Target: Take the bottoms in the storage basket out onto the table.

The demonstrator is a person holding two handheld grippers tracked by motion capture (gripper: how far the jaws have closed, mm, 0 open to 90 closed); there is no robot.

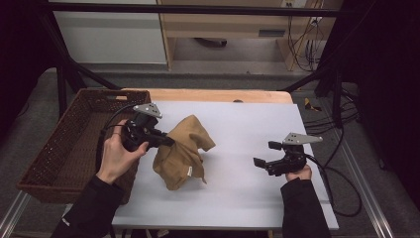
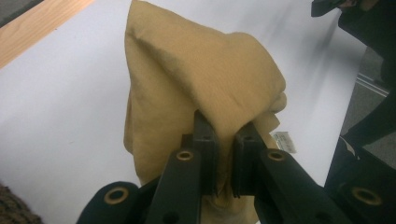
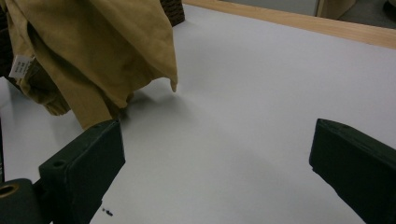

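A dark woven basket (image 1: 64, 144) sat left of the tan cloth (image 1: 183, 148), whose soft, crumpled folds the left gripper (image 1: 166, 140) pinched between closed jaws above the smooth white sheet (image 1: 247, 148), while right of the cloth the right gripper (image 1: 265, 153) stood agape.

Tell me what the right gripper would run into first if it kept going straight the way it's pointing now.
Probably the tan cloth. The open right gripper points across the white table cover toward the left gripper, which pinches that cloth. The stretch between looks free, though whether the line clips the cloth or passes beside it is unclear.
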